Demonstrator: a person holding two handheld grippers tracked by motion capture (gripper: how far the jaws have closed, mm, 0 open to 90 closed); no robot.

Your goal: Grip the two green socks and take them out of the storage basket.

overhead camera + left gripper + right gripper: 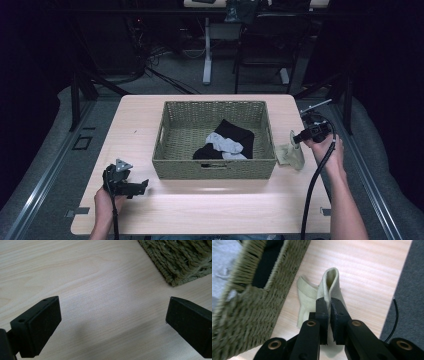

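A woven basket (215, 169) stands mid-table with black socks (234, 131) and a grey sock (223, 142) inside. A cream sock (292, 154) lies on the table just right of the basket, one end lifted. My right gripper (296, 138) is shut on that raised end; in the right gripper view the cream sock (329, 285) stands up between the closed jaws of the right gripper (329, 305), next to the basket's wall (249, 297). My left gripper (142, 186) rests open low over bare wood near the basket's front left corner (180, 277), with nothing between its jaws (112, 322).
The table's right edge and the dark floor lie close beside the cream sock (409, 290). A black cable (315, 185) trails from the right gripper along the forearm. Bare wood spreads in front of the basket (215, 205).
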